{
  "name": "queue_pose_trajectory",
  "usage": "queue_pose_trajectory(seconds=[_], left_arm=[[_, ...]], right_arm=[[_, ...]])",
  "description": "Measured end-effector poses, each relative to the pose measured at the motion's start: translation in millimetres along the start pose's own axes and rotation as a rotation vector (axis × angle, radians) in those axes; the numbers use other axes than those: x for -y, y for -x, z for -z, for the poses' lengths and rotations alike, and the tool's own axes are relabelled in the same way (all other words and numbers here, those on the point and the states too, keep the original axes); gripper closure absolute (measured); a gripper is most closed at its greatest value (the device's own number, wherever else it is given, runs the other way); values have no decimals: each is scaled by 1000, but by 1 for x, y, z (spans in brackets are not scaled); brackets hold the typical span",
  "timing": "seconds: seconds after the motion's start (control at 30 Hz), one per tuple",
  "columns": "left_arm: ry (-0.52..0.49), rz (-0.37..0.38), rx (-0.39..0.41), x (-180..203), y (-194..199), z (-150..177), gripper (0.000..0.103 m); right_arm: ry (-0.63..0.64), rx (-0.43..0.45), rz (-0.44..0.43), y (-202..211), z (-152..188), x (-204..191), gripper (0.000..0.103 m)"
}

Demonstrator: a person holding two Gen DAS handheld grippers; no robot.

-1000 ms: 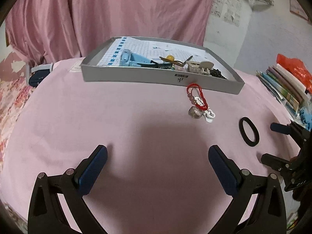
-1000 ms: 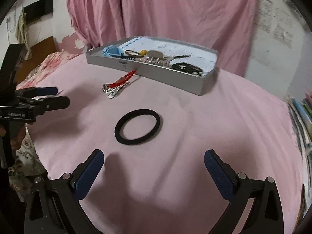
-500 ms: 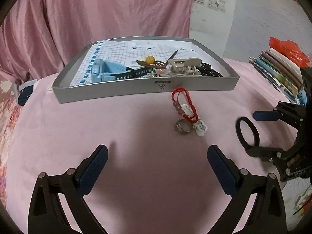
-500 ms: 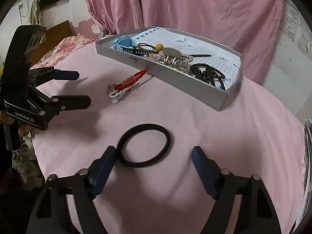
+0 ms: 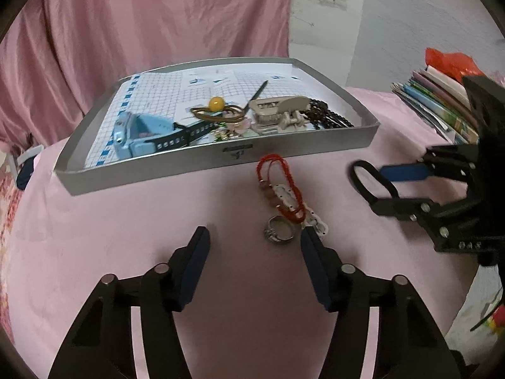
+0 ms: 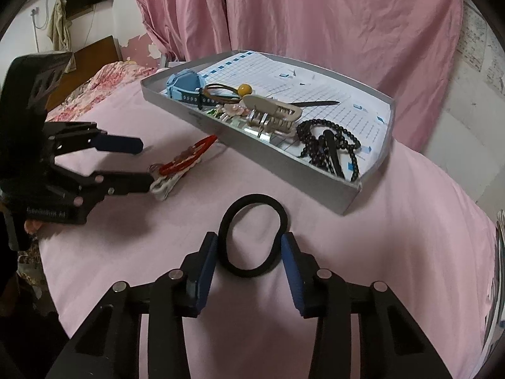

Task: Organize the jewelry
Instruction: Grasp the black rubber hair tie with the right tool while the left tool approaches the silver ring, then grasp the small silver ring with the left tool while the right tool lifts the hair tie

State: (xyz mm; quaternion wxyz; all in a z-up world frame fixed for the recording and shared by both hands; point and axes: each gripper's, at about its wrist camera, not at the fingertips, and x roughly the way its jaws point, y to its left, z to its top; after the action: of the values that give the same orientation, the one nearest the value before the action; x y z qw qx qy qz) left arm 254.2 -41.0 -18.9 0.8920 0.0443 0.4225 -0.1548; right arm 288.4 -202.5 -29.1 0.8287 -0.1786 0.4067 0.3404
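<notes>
My right gripper (image 6: 249,246) is shut on a black hair band (image 6: 252,200), which lies on the pink cloth squeezed into an oval between both pads. From the left wrist view the band (image 5: 359,177) sits between the right gripper's (image 5: 383,186) fingers. A red bead bracelet (image 5: 277,186), a silver ring (image 5: 279,230) and a white chain piece (image 5: 317,225) lie in front of the grey tray (image 5: 189,167). My left gripper (image 5: 254,246) is open, its tips just short of the ring, the right fingertip beside the white piece. In the right wrist view the left gripper (image 6: 143,165) reaches the bracelet (image 6: 186,159).
The tray (image 6: 284,164) holds a blue watch (image 5: 139,129), a beige hair claw (image 5: 277,110), black beads (image 6: 328,145) and a hair tie with a yellow ball (image 5: 216,104). Books (image 5: 435,101) are stacked at the right. A pink curtain (image 5: 157,31) hangs behind.
Both grippers moved forward toward the tray. The right one narrowed onto the black band, bending it from a circle into an oval. The left one narrowed and came up to the ring.
</notes>
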Motion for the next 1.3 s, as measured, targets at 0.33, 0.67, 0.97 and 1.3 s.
queue_pose_trajectory(seconds=[0.33, 0.67, 0.97, 1.3], left_arm=[[-79, -5, -5, 14, -10, -8, 74], [-96, -5, -7, 19, -7, -3, 85], [10, 37, 29, 9, 5, 4, 86], [112, 51, 139, 2, 25, 12, 86]], right_arm=[[-9, 6, -14, -4, -4, 7, 66], [-1, 7, -10, -4, -5, 6, 68], [28, 14, -21, -3, -4, -4, 93], [32, 64, -21, 8, 0, -14, 94]])
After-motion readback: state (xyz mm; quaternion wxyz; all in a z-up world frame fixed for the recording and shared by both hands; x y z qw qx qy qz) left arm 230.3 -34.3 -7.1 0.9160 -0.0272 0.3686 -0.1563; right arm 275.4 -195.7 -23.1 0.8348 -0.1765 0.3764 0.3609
